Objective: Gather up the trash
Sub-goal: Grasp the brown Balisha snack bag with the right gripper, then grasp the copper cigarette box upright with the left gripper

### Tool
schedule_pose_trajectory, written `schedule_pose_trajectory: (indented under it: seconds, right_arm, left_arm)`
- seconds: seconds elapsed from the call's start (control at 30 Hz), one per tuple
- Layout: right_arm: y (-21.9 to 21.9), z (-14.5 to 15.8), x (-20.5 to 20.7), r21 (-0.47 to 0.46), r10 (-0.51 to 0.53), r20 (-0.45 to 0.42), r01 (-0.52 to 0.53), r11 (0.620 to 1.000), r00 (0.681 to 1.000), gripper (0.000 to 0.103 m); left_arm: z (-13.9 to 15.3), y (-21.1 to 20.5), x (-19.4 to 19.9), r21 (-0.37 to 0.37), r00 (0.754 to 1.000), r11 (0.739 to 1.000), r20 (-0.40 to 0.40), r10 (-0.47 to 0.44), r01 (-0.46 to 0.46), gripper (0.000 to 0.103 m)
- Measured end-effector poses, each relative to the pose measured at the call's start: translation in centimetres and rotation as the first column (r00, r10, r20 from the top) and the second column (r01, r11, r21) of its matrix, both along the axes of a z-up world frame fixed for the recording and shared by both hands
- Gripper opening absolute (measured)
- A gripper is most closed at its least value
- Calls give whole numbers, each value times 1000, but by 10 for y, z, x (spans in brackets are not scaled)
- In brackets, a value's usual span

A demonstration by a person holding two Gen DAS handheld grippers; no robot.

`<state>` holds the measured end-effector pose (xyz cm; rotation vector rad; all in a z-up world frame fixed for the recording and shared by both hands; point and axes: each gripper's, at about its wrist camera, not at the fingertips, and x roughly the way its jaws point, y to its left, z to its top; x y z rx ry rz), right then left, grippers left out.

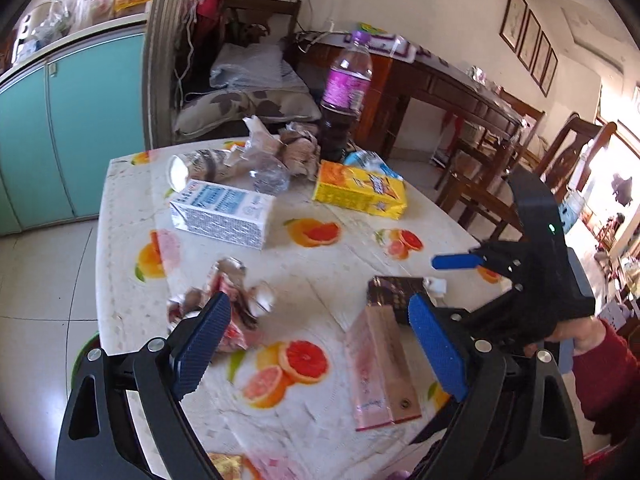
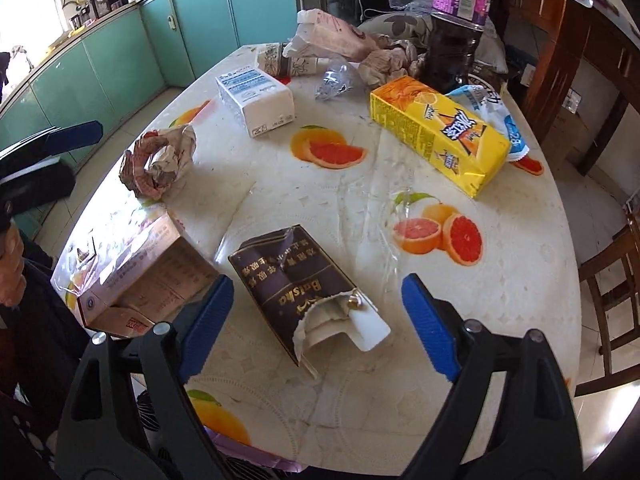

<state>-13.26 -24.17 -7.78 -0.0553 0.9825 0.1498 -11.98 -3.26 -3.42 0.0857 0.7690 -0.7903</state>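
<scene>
Directly between the open right gripper (image 2: 318,326) lies a torn dark packet (image 2: 296,292).

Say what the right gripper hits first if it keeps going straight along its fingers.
Most likely the torn dark brown packet: it lies flat on the table between the open jaws of the right gripper, nothing in between. Depth is hard to judge through the fisheye.
</scene>
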Motion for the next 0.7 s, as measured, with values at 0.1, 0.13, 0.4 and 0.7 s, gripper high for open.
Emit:
schedule_pose_trajectory:
  seconds: [0.1, 0.13, 0.4, 0.7]
  right_arm:
    - [4, -7, 5, -57, 24, -5, -25, 998, 1000, 82]
    - [5, -10, 6, -66, 30, -10, -31, 997, 1000, 67]
    - [-31, -12, 5, 49, -88, 20, 87, 995, 996, 49]
    - [-73, 30, -19, 152, -300, 203, 273, 950, 932, 49]
  left_arm:
    - [-11, -14, -23, 56, 999, 997, -4, -48, 48, 87]
    - [-15, -17, -28, 70, 998, 996, -5, -57, 57, 87]
    - [-30, -28, -36, 128, 999, 991, -16, -37, 38, 87]
    - [-51, -34, -17, 181, 998, 983, -53, 24, -14, 68]
